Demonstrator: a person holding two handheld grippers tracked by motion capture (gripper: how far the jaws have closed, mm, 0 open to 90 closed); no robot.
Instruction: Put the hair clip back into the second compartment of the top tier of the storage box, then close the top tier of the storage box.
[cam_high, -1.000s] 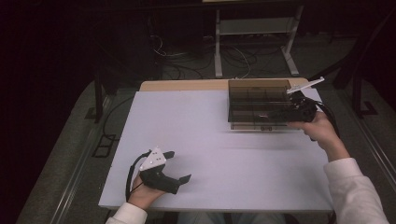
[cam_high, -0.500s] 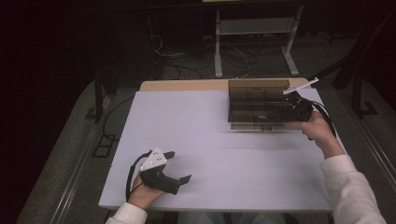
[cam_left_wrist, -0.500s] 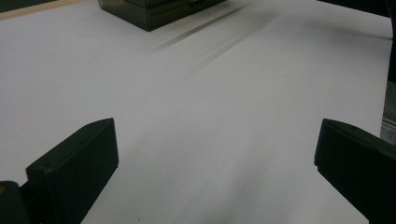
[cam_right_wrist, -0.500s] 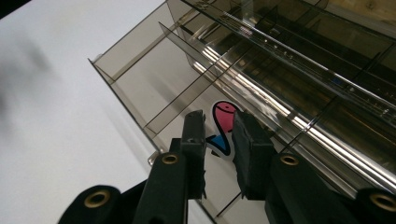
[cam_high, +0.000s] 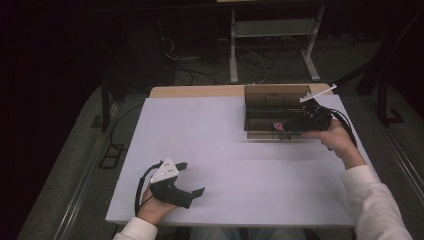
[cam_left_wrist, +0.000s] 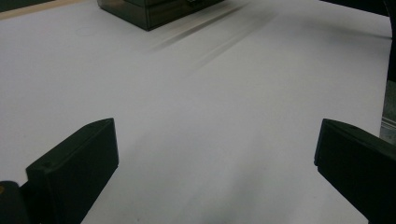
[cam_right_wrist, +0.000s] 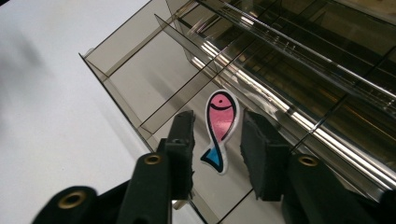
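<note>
The fish sticker (cam_right_wrist: 218, 131) lies in a near compartment of the smoky box (cam_high: 260, 93), between the right gripper (cam_right_wrist: 217, 144) jaws, which have just been opening and do not press it. The left gripper (cam_high: 192, 178) rests wide open on the table (cam_high: 210, 130), well apart.

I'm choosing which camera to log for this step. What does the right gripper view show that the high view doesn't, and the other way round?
Right gripper view alone: the fish sticker is readable as pink with a blue tail, lying between the right gripper jaws, which have just been opening and stand clear of it. High view alone: the left gripper resting open on the white table, and both forearms. Shared: the smoked plastic organizer box with its dividers.
</note>
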